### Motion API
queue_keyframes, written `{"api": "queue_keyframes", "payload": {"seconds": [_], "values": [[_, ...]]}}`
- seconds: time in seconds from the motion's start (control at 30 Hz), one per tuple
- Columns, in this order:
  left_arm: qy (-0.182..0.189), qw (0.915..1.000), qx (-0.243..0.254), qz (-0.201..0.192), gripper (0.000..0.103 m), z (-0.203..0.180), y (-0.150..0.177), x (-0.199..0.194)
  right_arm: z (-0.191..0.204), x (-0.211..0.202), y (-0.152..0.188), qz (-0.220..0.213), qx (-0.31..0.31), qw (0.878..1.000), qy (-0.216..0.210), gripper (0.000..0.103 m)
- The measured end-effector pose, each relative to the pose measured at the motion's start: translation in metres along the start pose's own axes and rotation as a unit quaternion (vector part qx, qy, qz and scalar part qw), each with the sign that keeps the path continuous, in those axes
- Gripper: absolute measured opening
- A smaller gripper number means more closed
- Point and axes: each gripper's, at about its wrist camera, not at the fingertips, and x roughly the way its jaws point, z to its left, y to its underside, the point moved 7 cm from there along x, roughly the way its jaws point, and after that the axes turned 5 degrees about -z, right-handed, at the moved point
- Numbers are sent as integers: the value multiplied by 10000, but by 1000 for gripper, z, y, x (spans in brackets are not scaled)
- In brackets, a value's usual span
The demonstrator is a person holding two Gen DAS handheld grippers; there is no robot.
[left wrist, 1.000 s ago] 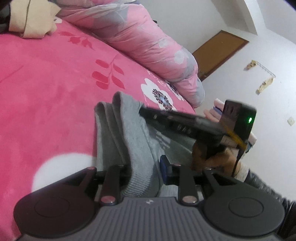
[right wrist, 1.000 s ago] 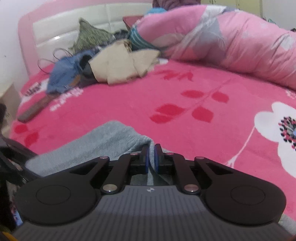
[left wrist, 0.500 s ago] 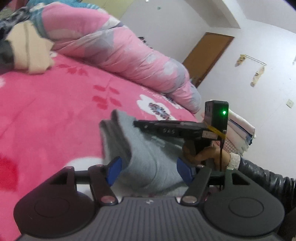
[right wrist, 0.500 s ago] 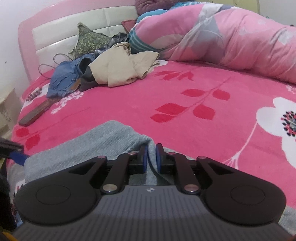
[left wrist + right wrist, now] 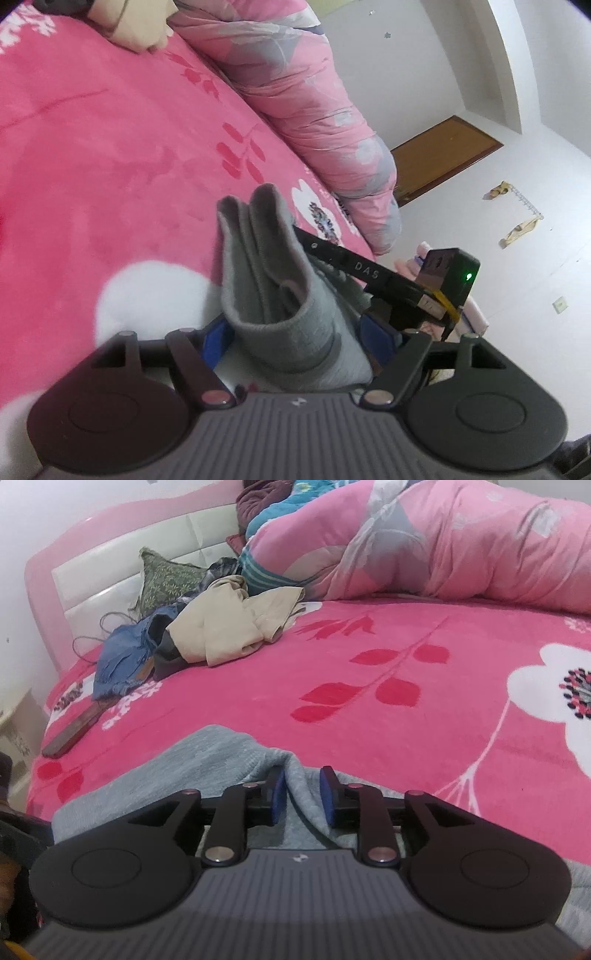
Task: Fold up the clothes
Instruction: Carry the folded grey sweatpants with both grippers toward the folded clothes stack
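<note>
Pink floral plush bedspread point(image 5: 369, 657) carries one folded grey knit garment point(image 5: 280, 302) at 6 o'clock. Left gripper point(image 5: 295, 338) is opening wide around it, pads apart; right gripper point(image 5: 302, 794) opens narrowly astride its ridge. One beige cloth point(image 5: 229, 627) lies at 11 o'clock.

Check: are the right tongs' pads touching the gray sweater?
Cannot tell. In the right wrist view the right tongs are opening around a ridge of gray sweater; no clear gap or contact shows.

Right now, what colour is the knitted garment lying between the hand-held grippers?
Light grey, plain knit with no pattern. The grey garment shows best in the left wrist view.
</note>
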Motion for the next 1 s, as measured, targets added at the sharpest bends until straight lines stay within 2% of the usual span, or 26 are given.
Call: {"api": "queue_keyframes", "payload": {"seconds": [0.07, 0.17, 0.2, 0.33, 0.43, 0.47, 0.53, 0.63, 0.7, 0.77, 0.87, 0.93, 0.97, 1.0], "values": [[1, 10000, 49, 2, 76, -4, 1, 7, -2, 0, 0, -12, 85, 10000, -28, 22], [-48, 9998, 201, 11, 70, -7, 5, 15, -4, 1, -2, 57, 148, 9998, -139, 23], [-56, 9997, 240, 2, 62, -6, 6, 15, -4, 1, -3, 90, 163, 9997, -183, 23], [-88, 9992, 399, -35, 49, -2, 11, 15, -7, 2, -9, 280, 177, 9985, -425, 26], [-56, 9991, 411, -104, 37, 1, 15, 11, -10, 4, -20, 651, -40, 9947, -796, 44], [-23, 9991, 393, -128, 36, 2, 16, 9, -12, 6, -25, 780, -100, 9929, -896, 52], [56, 9991, 379, -162, 33, 4, 18, 5, -15, 10, -34, 1070, -209, 9874, -1145, 57], [156, 9984, 524, -159, 32, 3, 24, 0, -15, 18, -45, 1543, -389, 9744, -1588, 68], [245, 9979, 580, -155, 33, 5, 26, -2, -12, 27, -48, 1900, -439, 9618, -1922, 83], [347, 9975, 603, -148, 34, 7, 28, -3, -9, 39, -50, 2276, -419, 9463, -2258, 85], [468, 9969, 610, -143, 39, 9, 30, -8, -3, 60, -39, 2897, -322, 9220, -2547, 87], [517, 9965, 634, -156, 39, 9, 30, -10, 1, 75, -27, 3343, -201, 9039, -2662, 93], [541, 9963, 646, -162, 39, 8, 30, -11, 5, 76, -25, 3410, -197, 8989, -2746, 102], [556, 9961, 650, -200, 39, 8, 30, -12, 11, 74, -23, 3489, -255, 8929, -2833, 102]]}}
